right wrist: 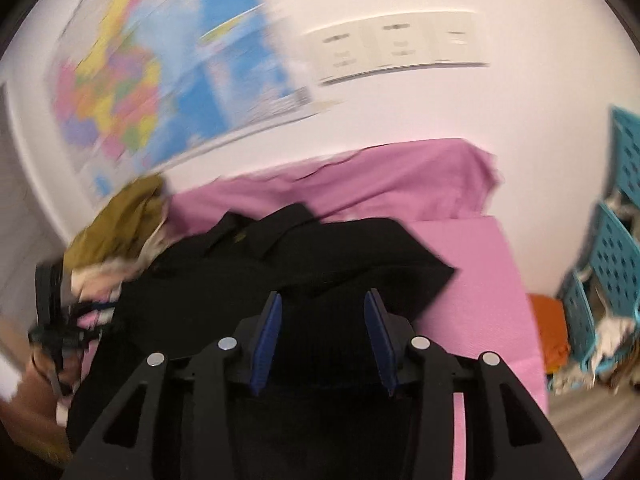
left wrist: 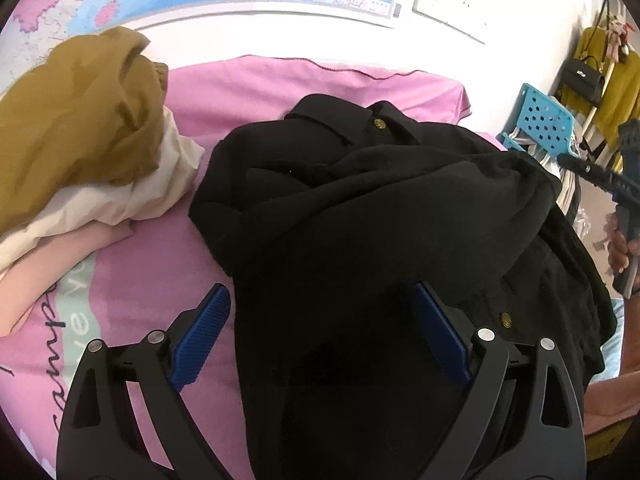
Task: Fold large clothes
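Black coat [left wrist: 360, 220]: crumpled on pink bedsheet [left wrist: 280, 84], beside a pile of clothes [left wrist: 80, 140]; likely thick, soft, floppy, fairly heavy; best taken at collar or hem; left gripper [left wrist: 320, 336] released, jaws spread; right gripper [right wrist: 322, 340] released, holding nothing.

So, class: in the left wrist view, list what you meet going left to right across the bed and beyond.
Mustard garment → white cloth → black coat → blue perforated basket → black handbag.
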A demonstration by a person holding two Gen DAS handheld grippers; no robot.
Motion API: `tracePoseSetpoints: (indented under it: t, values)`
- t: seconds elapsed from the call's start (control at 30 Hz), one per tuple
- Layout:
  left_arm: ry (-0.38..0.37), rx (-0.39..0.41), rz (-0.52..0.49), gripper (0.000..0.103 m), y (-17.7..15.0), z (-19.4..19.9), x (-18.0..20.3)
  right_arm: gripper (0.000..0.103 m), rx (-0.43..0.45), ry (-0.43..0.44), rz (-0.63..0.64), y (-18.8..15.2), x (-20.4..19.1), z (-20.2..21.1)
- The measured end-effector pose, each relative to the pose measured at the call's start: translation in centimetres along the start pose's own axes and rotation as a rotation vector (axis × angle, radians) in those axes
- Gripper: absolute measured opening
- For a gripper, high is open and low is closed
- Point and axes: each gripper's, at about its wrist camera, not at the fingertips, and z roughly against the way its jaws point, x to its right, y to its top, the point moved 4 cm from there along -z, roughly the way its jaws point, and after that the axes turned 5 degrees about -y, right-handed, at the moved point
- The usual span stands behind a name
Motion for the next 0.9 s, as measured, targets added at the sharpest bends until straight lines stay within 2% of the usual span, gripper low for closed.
tracePoseSetpoints:
  t: [0.13,0.23,0.3,0.4,0.57,0.7,0.83,0.9]
  values:
    - [0.018,0.022,0.009,0.091,-0.8,1.3,0.1,0.041,-0.104,-0.029,0.064,-1.6,-1.1,-3.1]
    - [0.021,0.033,0.025,0.091,-1.6,2.3,0.1,0.042,-0.173,-0.065,0.014,-2.6,0.5,-5.1]
    - [0.027,0.032,0.040,0.091,-2.4,2.7,0.0,0.042,-0.177,-0.081,-0.013,-2.9,0.9,-5.1]
    - [0.045,0.025,0.046,0.091,-3.8,3.4,-0.2,0.051,-0.134,-0.105,0.007,-2.8,0.3,-3.5]
    - [0.032,0.002,0.079,0.092,-6.4,4.6,-0.7,0.060,-0.089,-0.073,-0.033,-2.9,0.7,0.2]
    - [0.033,-0.016,0.113,0.092,-8.2,5.0,-1.2,0.064,-0.096,-0.012,-0.105,-4.1,1.8,2.5]
    - [-0.007,-0.027,0.146,0.093,-9.9,5.8,-1.0,0.078,-0.120,0.014,-0.163,-6.4,2.8,4.5]
    - [-0.029,-0.036,0.162,0.093,-10.7,6.0,-0.9,0.080,-0.142,0.032,-0.197,-7.8,3.3,5.3]
